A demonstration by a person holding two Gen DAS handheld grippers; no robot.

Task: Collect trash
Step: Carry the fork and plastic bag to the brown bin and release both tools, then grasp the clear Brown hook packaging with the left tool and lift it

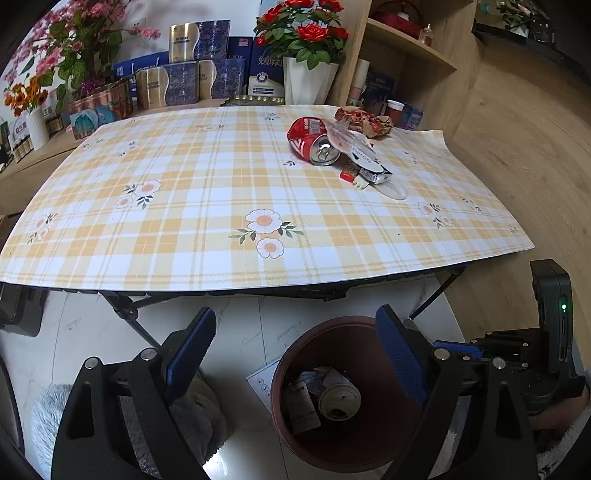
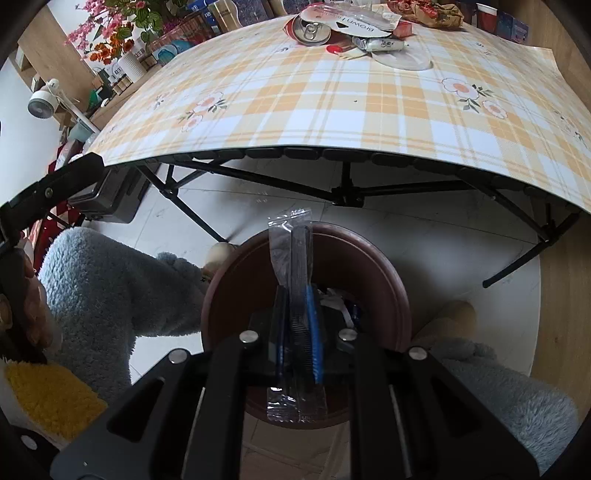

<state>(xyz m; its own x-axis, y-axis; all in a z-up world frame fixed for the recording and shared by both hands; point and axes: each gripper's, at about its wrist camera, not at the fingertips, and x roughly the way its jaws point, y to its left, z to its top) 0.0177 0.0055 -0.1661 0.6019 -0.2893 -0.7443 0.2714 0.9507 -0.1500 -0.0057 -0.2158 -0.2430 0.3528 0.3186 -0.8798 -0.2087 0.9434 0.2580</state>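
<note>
Right wrist view shows the counter (image 2: 332,110) spread with a yellow plaid, flower-printed cloth, standing above the brown bin (image 2: 384,269) on the floor at its near edge, placed there, I judge, so trash only has to travel a short way down. My right gripper (image 2: 297,317) is clenched on a clear plastic wrapper (image 2: 290,251), holding it upright right over the bin's mouth, ready to drop. My left gripper (image 1: 295,354) hangs released, fingers wide apart with nothing between them, above the same bin (image 1: 295,354), where a discarded can (image 1: 339,400) and scraps of paper already lie. Still on the counter, at its far right corner, sits the remaining pile: a crushed red can (image 1: 314,142), a crumpled red-patterned wrapper (image 1: 364,122), a clear plastic lid (image 2: 347,18) printed with writing I cannot make out for certain, and a small silver packet (image 1: 375,173) whose label is too small to read.
</note>
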